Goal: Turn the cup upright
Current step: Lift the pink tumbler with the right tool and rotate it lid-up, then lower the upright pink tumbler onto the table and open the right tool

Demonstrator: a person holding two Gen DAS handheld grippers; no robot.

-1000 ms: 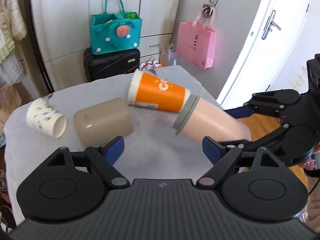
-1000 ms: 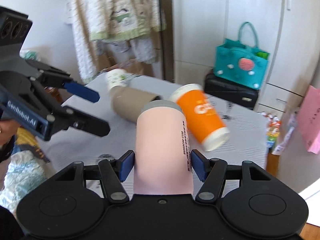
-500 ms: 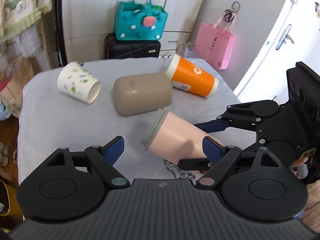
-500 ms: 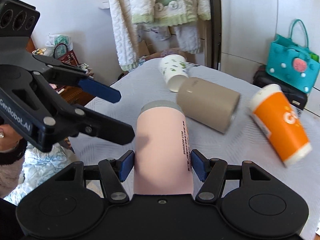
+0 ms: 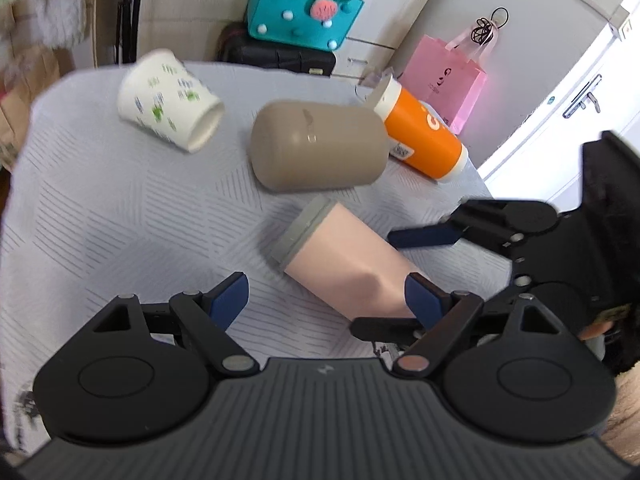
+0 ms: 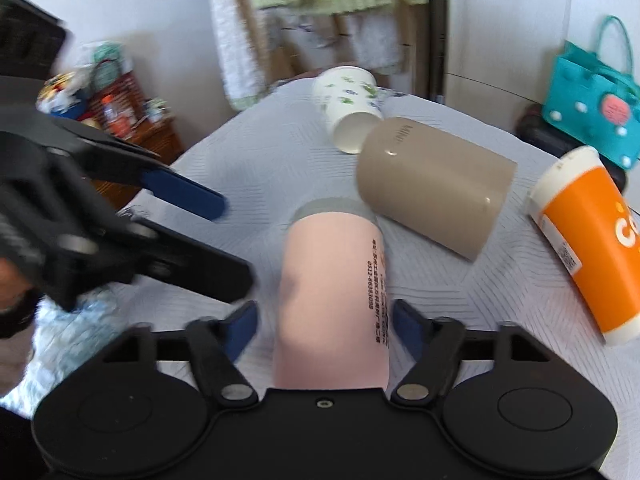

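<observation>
- 4 cups lie on their sides on the round table with the pale grey ribbed cloth (image 5: pixel 120 216) (image 6: pixel 256 148).
- Pink cylindrical cup with a grey rim band (image 5: pixel 340 256) (image 6: pixel 332 280): lower centre of both frames, grey band pointing away from the right wrist camera, its far end close to the tan cup. A line of black print runs along its side in the right wrist view.
- Right gripper (image 6: pixel 324 328) (image 5: pixel 404 280): blue-padded fingers (image 6: pixel 240 328) stand on either side of the pink cup. A narrow gap shows at each pad in the right wrist view, so it reads as spread around the cup, not pinching it.
- Left gripper (image 5: pixel 324 296) (image 6: pixel 216 236): fingers spread wide, nothing between them. In the left wrist view its right pad (image 5: pixel 424 300) overlaps the pink cup's near end; contact cannot be judged.
- Tan glossy rounded cup (image 5: pixel 320 144) (image 6: pixel 432 184): centre of the left wrist frame, just beyond the pink cup.
- White paper cup with green print (image 5: pixel 168 100) (image 6: pixel 348 104): upper left of the left wrist frame, open mouth facing the tan cup.
- Orange cup with white ends (image 5: pixel 420 132) (image 6: pixel 588 240): right of the tan cup, at the table's edge in the left wrist view.
- Teal felt bag (image 5: pixel 304 4) (image 6: pixel 592 96) sits on a black case (image 5: pixel 276 56); a pink paper bag (image 5: pixel 444 80) hangs upper right.
</observation>
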